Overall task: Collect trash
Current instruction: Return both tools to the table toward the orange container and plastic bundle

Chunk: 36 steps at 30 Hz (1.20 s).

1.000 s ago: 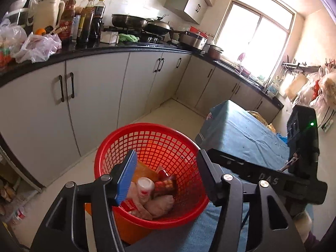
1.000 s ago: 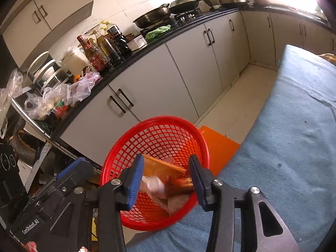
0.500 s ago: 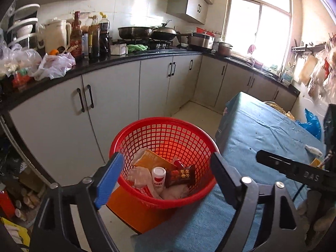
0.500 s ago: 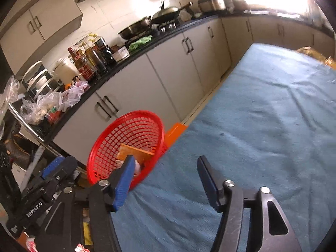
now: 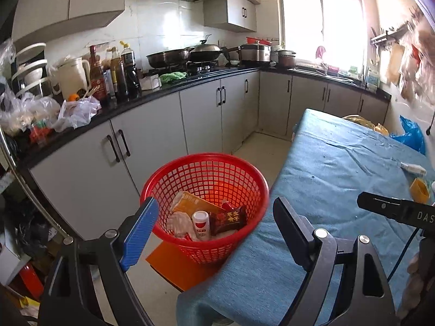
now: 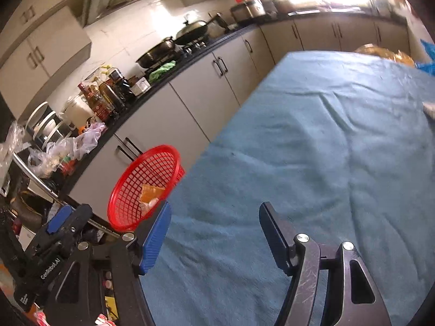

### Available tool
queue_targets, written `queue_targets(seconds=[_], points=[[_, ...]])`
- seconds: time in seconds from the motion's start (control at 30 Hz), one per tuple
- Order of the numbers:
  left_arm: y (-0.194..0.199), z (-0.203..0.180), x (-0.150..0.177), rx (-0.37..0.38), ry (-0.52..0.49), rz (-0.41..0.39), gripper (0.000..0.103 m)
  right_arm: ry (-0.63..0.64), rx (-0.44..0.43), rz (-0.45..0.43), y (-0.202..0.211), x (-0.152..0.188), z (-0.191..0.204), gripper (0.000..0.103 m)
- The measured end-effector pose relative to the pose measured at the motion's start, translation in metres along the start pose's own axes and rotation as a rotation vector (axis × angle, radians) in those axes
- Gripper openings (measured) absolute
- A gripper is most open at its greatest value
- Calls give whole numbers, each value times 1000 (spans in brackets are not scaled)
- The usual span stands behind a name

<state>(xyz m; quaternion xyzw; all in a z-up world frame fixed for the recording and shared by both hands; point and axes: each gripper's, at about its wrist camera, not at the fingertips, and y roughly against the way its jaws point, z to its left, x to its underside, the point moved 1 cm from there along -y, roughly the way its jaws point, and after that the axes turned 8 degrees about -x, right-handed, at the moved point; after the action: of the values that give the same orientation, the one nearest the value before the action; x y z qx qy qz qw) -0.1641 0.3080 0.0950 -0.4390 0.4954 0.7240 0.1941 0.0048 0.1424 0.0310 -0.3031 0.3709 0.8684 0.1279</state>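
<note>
While a second ago both tools hung right over the red basket (image 5: pixel 204 206), each now sits back from it. The left tool (image 5: pixel 214 231) stands with its jaws wide apart and nothing between them; they opened further in the first half of the last second and have not widened since. Its view has pulled back and levelled, so the whole basket shows beyond the fingertips, resting on an orange stool (image 5: pixel 176 267) beside the blue-covered desk (image 5: pixel 339 168). In the basket lie an orange carton (image 5: pixel 194 203), a small white bottle with a red label (image 5: pixel 201 224), a dark red snack wrapper (image 5: pixel 229 218) and some pale crumpled wrapping.

The right tool (image 6: pixel 214 236) has swung off the basket and over the desk's cloth; its jaws have just been opening and stand apart, empty. From that view the basket (image 6: pixel 144 187) has slid to the left, just past the desk's edge, near the left tool (image 6: pixel 58 218).

On the desk's far right lie a yellow cap-like piece (image 5: pixel 420 188) and a small white tube (image 5: pixel 413 167), well apart from the basket.
</note>
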Motion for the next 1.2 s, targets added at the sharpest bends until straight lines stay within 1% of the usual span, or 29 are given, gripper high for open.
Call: queue_targets(seconds=[0.27, 0.37, 0.43, 0.53, 0.67, 0.77, 0.9, 1.1, 1.2], points=[[8, -17, 2, 3, -20, 10, 85, -42, 26, -26, 28, 7, -28, 72], [12, -28, 2, 6, -39, 1, 85, -62, 40, -34, 39, 9, -40, 72], [16, -35, 2, 18, -57, -13, 91, -74, 49, -43, 46, 10, -48, 72], [24, -50, 3, 80, -87, -21, 91, -84, 62, -51, 59, 14, -61, 72], [32, -74, 1, 122, -134, -11, 91, -94, 96, -58, 81, 21, -83, 72], [38, -90, 0, 169, -167, -17, 91, -95, 141, -78, 105, 29, -98, 72], [45, -122, -4, 227, -224, -28, 91, -113, 222, -118, 144, 36, -124, 72], [55, -174, -12, 377, -251, -2, 91, -184, 324, -182, 203, 42, -171, 72], [58, -205, -16, 478, -273, 3, 91, -222, 364, -214, 231, 46, -194, 72]])
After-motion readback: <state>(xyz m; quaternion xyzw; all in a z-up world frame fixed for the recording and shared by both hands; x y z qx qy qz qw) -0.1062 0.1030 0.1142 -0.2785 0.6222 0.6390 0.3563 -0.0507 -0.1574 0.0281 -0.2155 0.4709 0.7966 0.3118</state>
